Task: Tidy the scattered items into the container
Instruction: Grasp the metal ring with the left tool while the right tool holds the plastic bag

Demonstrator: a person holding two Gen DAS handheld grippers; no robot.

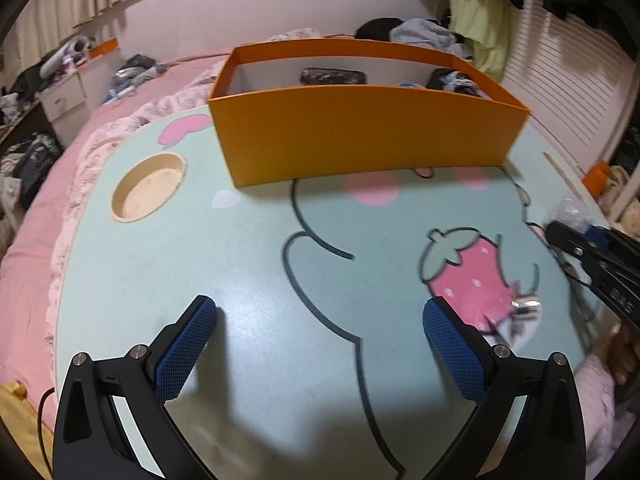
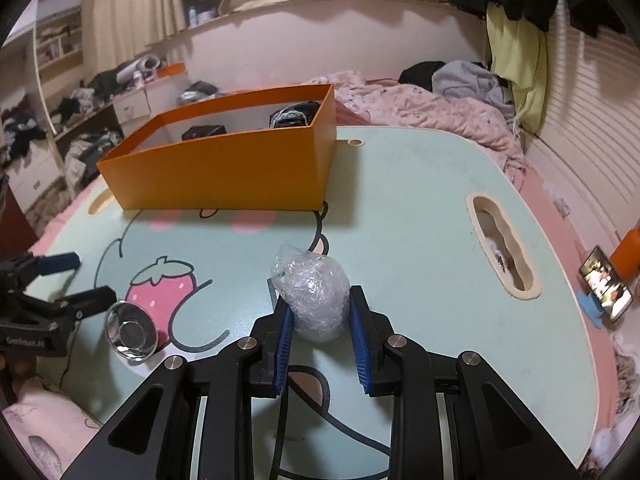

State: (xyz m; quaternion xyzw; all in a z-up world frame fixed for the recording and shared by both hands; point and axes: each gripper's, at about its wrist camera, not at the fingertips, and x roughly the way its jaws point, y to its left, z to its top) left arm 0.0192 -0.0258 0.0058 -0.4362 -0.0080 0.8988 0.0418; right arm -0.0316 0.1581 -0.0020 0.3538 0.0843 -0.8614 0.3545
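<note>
Left wrist view: the left gripper [image 1: 320, 344] hovers with its ribbed blue fingers spread wide and nothing between them; the tall orange cardboard box [image 1: 360, 136] stands well ahead, dark bundles already inside. A small shiny metal bowl [image 1: 524, 312] sits just outside the right-hand finger, on the mint-green cartoon-printed lap table [image 1: 240, 264].

Right wrist view: the right gripper [image 2: 320, 320] pinches a crinkly clear-plastic wrapped ball [image 2: 316, 300] between both pads. The springy wrap could slip, so lift gently, clear the box wall ahead and to the left, then release.

Bedroom — pink bed [image 2: 420, 108], strewn clothes [image 2: 468, 78]
</note>
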